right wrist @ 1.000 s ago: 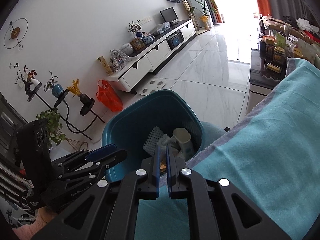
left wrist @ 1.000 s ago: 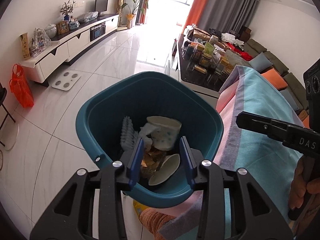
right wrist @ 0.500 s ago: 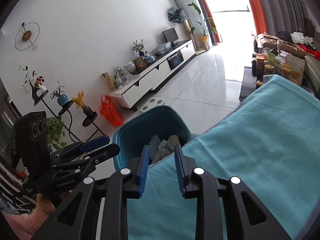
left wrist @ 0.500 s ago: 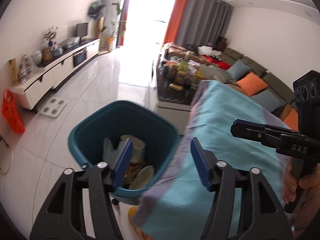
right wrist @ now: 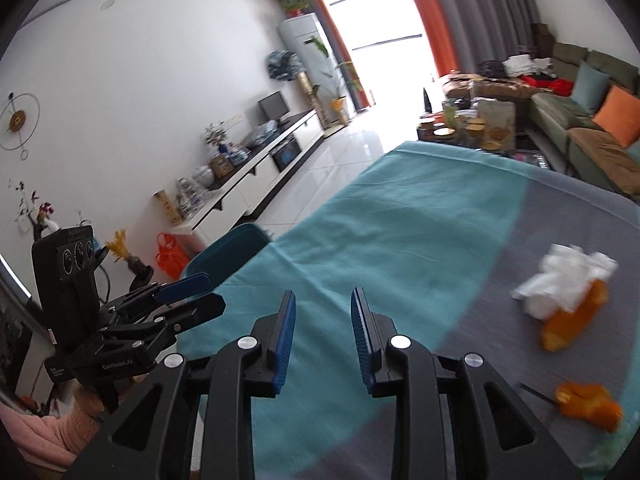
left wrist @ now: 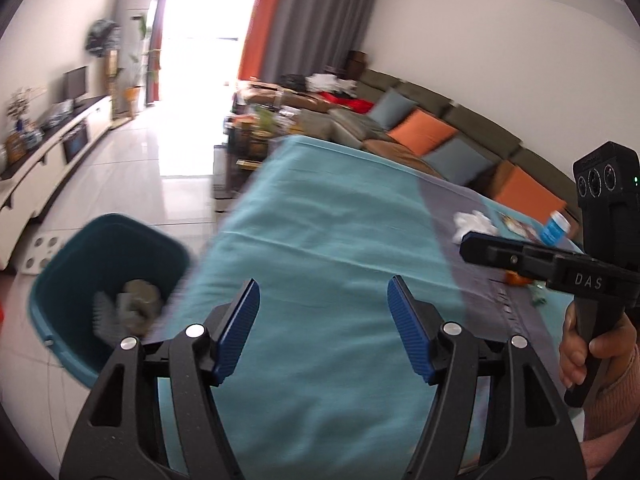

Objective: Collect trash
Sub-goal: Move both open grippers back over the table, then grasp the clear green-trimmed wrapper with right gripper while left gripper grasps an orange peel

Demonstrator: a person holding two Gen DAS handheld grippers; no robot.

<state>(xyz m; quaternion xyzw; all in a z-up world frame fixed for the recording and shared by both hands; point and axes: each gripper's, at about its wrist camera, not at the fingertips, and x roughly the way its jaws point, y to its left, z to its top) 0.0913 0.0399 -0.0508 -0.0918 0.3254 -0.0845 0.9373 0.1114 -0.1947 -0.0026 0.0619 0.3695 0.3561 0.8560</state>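
The left gripper (left wrist: pixel 322 330) hangs over the teal cloth (left wrist: pixel 332 240), its blue pads spread wide with nothing between them. The bin (left wrist: pixel 80 276) sits on the floor to the left, trash inside. The right gripper (left wrist: pixel 476 242) reaches in near a white tissue (left wrist: pixel 472 222).

Both wrist views look along their tongs, low over the teal-covered table (left wrist: pixel 320 240) (shared ground).

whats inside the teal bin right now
In the left wrist view the teal bin holds a white bristled brush and a blurred greyish lump beside it. The cloth-covered table edge and motion blur hide anything else.
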